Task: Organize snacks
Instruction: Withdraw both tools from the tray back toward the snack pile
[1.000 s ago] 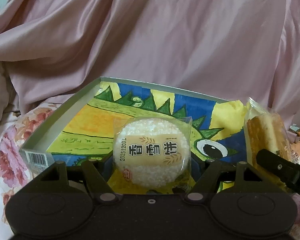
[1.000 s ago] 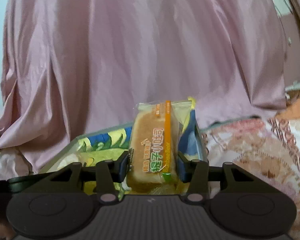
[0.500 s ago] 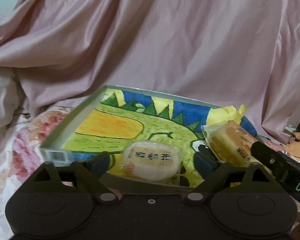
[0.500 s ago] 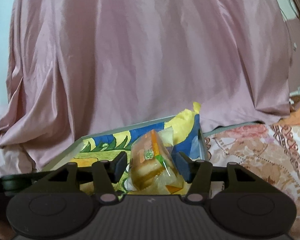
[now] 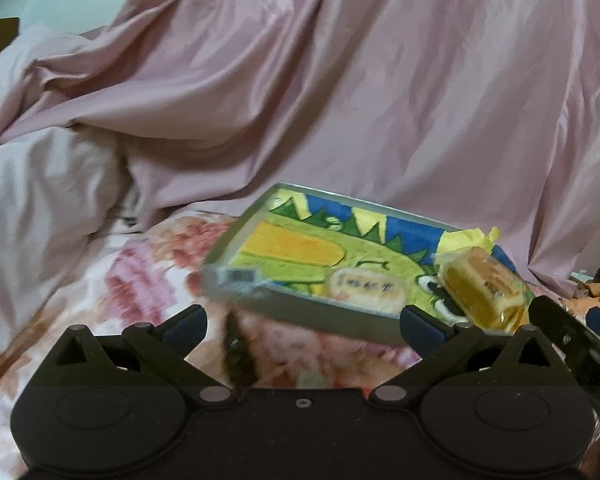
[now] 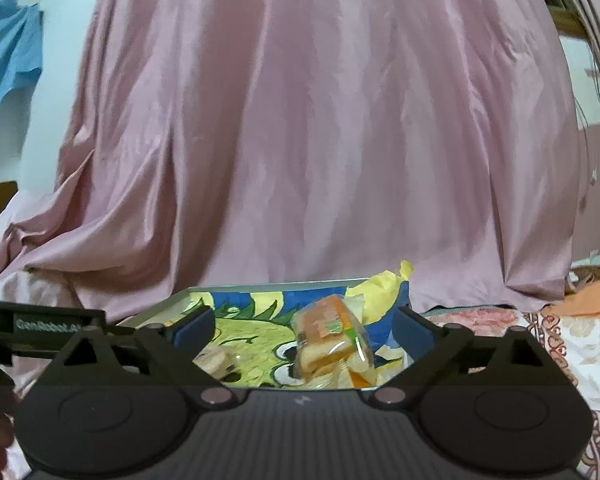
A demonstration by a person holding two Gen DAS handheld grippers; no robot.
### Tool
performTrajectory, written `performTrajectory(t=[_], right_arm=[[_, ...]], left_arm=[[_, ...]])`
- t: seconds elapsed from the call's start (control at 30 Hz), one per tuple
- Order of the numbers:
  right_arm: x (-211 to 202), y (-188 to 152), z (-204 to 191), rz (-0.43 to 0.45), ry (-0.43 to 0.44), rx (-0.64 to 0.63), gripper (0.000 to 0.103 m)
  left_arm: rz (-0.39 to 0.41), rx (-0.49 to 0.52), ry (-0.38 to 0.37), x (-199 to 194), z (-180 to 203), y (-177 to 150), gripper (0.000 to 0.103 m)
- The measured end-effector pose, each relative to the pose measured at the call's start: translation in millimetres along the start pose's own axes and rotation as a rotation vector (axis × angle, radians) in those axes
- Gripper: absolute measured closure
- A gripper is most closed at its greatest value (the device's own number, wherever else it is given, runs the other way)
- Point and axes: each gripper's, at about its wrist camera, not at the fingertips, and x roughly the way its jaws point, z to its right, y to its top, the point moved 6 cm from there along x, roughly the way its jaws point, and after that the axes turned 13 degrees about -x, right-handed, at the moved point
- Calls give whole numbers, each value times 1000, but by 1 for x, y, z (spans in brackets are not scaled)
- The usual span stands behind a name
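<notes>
A shallow box (image 5: 300,316) with a bright dinosaur drawing lies on the floral bedspread. A round rice cake in clear wrap (image 5: 366,290) lies in it. A wrapped orange toast cake (image 5: 482,288) lies beside it at the box's right end. My left gripper (image 5: 304,326) is open and empty, held back in front of the box's near wall. In the right wrist view my right gripper (image 6: 302,330) is open and empty, with the toast cake (image 6: 330,342) and rice cake (image 6: 218,360) lying in the box (image 6: 260,290) just beyond it.
Pink satin sheets (image 5: 340,100) are heaped behind the box. The floral bedspread (image 5: 140,280) spreads to the left. Orange cloth (image 6: 592,292) lies at the far right. The right gripper's finger (image 5: 572,340) reaches into the left wrist view at the right.
Both grippers opened and let go: the rice cake and the toast cake dropped into the box. Both grippers then pulled back from it, the left one also swinging left.
</notes>
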Motion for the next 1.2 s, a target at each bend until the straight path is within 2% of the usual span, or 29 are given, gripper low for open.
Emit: performTrajectory(t=[0.1, 0.33, 0.6, 0.93, 1.2], right_arm=[[-12, -1, -8, 0, 0, -8, 0], [-45, -4, -22, -3, -12, 54, 0], [-90, -19, -30, -39, -33, 84, 0], [-127, -52, -56, -174, -21, 82, 0], [-134, -68, -84, -283, 64, 38, 0]], left_arm=[[24, -13, 11, -18, -17, -11, 1], [24, -28, 6, -52, -48, -36, 1], [19, 41, -5, -81, -72, -61, 1], [-18, 67, 35, -87, -106, -91, 1], [-59, 115, 15, -97, -115, -118, 1]])
